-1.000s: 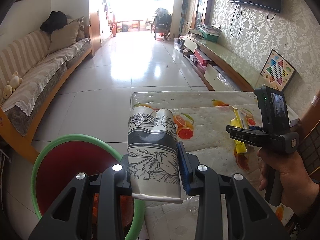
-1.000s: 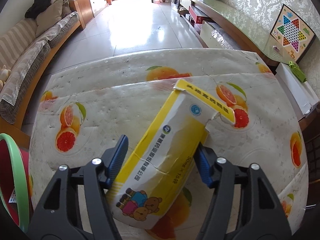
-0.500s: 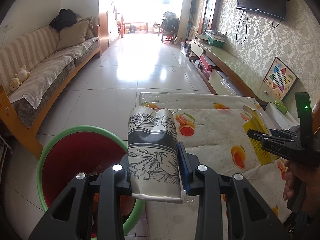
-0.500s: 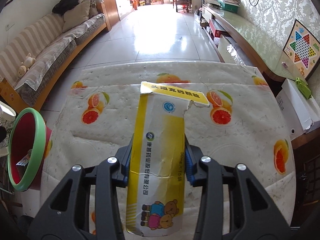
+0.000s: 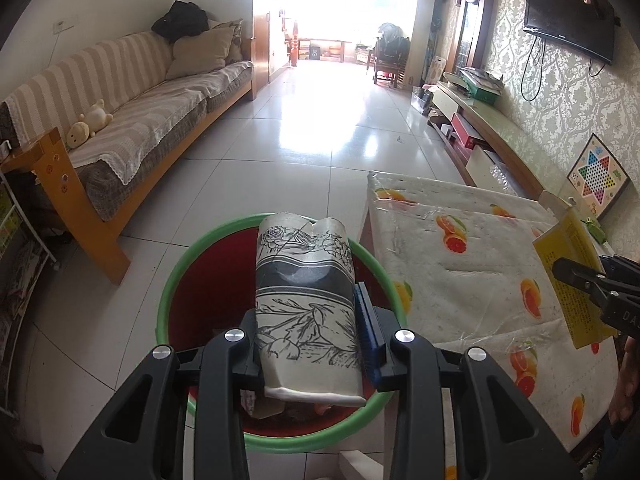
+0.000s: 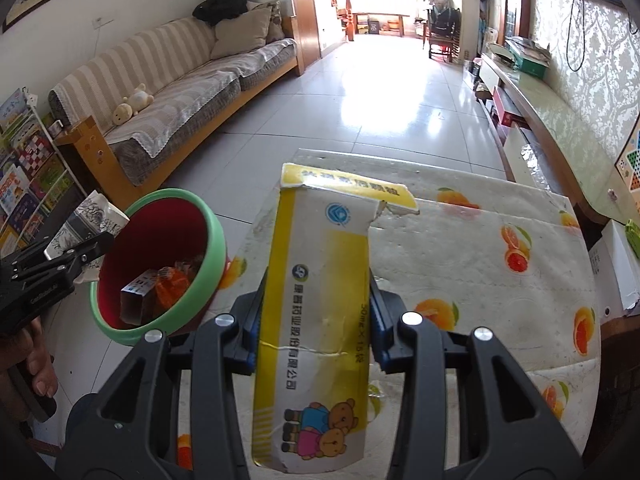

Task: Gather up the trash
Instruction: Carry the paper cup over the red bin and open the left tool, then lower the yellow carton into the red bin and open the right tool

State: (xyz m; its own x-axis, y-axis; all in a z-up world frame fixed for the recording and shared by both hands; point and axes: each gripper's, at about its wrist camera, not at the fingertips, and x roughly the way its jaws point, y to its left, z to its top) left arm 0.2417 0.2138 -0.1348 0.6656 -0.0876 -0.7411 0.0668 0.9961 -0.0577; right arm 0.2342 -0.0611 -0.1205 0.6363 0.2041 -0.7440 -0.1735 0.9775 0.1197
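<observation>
The bin (image 5: 168, 300), a red bucket with a green rim, stood on the tiled floor just beside the left edge of the table (image 5: 460, 280). In the right wrist view it already held some discarded packaging (image 6: 156, 292), so part of the collection appeared complete.

The left gripper (image 5: 308, 344) was clamped on a flattened paper cup (image 5: 306, 304) printed with black floral line work. The cup was held above the bin opening and not yet released. By judgement, only opening the jaws remained for this item.

The right gripper (image 6: 316, 320) was clamped on a flattened yellow-and-white carton (image 6: 320, 320) showing cartoon bears, its torn top flap pointing away from the camera. The carton was held above the table's fruit-print cover, to the right of the bin and not over it. It had yet to be carried across and dropped.

No other loose trash was visible on the table cover in either view.
</observation>
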